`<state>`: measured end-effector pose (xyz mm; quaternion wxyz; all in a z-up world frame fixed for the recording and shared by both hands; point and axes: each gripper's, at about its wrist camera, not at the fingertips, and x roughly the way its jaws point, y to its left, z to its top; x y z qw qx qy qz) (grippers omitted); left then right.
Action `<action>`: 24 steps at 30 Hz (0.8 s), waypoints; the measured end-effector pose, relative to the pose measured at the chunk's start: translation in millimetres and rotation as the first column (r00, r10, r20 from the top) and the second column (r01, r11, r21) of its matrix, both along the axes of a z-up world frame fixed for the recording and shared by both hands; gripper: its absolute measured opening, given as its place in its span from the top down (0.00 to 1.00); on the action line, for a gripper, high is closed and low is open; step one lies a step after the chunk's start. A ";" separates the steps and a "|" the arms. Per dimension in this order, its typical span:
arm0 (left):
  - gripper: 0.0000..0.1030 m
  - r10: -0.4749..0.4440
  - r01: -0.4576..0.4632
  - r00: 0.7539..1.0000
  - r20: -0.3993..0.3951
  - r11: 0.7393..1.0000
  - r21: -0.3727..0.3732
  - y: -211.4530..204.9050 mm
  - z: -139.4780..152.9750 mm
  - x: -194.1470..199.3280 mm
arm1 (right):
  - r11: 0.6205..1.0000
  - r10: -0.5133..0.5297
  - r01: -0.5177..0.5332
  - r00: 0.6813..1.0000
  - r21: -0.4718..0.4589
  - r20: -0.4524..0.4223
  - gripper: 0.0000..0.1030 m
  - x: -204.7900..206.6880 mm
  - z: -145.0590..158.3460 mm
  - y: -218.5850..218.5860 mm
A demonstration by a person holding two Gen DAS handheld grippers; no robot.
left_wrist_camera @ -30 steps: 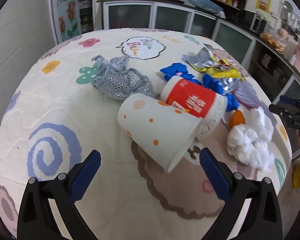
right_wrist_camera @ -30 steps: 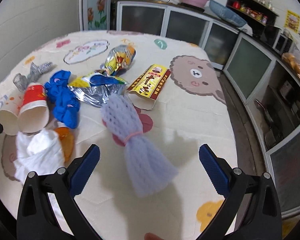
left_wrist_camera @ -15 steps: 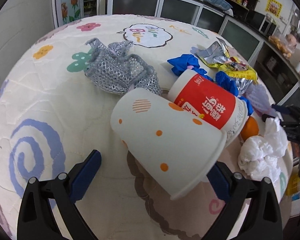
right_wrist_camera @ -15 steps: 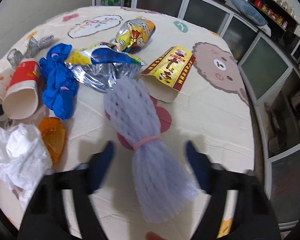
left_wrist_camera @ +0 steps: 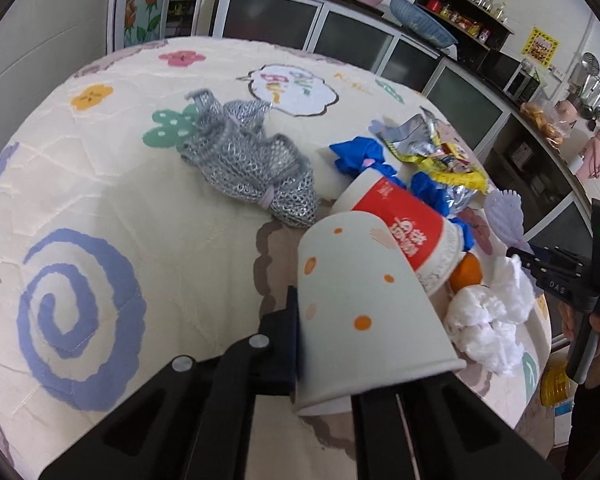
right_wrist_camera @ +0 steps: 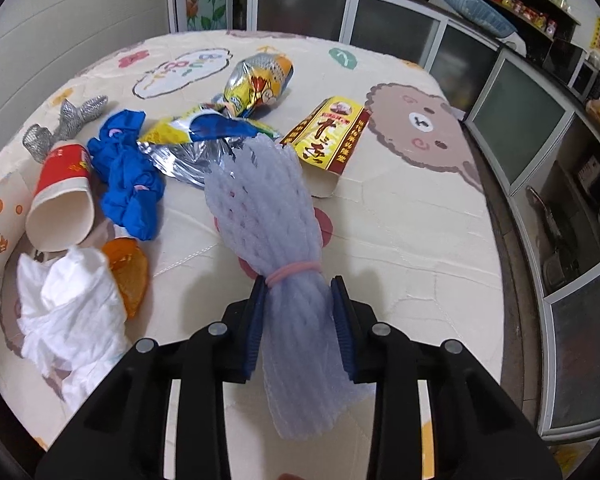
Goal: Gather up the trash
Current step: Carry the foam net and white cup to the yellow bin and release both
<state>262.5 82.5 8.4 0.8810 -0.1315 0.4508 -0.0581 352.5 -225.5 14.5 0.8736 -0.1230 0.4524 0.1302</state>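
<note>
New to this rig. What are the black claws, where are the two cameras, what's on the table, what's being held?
No robot: a person holds two hand grippers, each carrying a fisheye camera looking along its fingers.

Left wrist view: the left gripper is closed on a white dotted paper cup.

Right wrist view: the right gripper is closed on a lavender foam net sleeve.

Lying on the cartoon-print tablecloth: a red paper cup, blue gloves, crumpled white tissue, foil snack bags, a yellow carton and a silver mesh scrap.
</note>
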 end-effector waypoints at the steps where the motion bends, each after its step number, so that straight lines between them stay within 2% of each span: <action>1: 0.96 -0.002 0.002 1.000 0.007 1.000 -0.012 1.1 3.1 -3.1 | 1.000 -0.001 0.001 1.000 0.007 0.010 0.71 -4.0 3.8 -1.7; 3: 0.96 -0.009 0.009 0.999 0.031 1.000 -0.028 2.1 12.7 -12.0 | 1.000 -0.005 0.004 1.000 0.026 0.025 0.71 -10.8 11.3 -5.3; 7: 0.96 -0.037 0.036 0.996 0.087 0.999 0.012 -4.4 32.7 -30.2 | 0.995 -0.023 0.020 0.999 0.093 0.040 0.71 -29.4 25.6 -17.8; 11: 0.96 -0.127 0.123 0.985 0.118 0.992 0.040 -33.8 46.3 -44.2 | 0.987 -0.073 0.064 0.995 0.146 0.062 0.71 -58.9 33.8 -38.1; 15: 0.96 -0.257 0.252 0.957 0.133 0.966 0.052 -85.0 50.8 -52.5 | 0.971 -0.161 0.141 0.983 0.191 0.092 0.71 -102.3 40.5 -72.9; 17: 0.96 -0.314 0.309 0.940 0.137 0.950 0.055 -111.2 50.8 -55.5 | 0.960 -0.211 0.186 0.972 0.209 0.104 0.71 -126.1 42.3 -92.5; 20: 0.96 -0.414 0.409 0.898 0.146 0.910 0.064 -159.6 48.2 -62.7 | 0.939 -0.300 0.271 0.946 0.211 0.121 0.70 -171.5 42.6 -127.3; 23: 0.96 -0.521 0.517 0.842 0.142 0.854 0.063 -214.4 43.9 -72.1 | 0.914 -0.380 0.352 0.916 0.201 0.127 0.70 -207.5 37.8 -155.5; 24: 0.96 -0.565 0.561 0.813 0.139 0.825 0.069 -238.0 40.9 -75.9 | 0.900 -0.417 0.390 0.901 0.196 0.123 0.70 -224.0 33.5 -168.7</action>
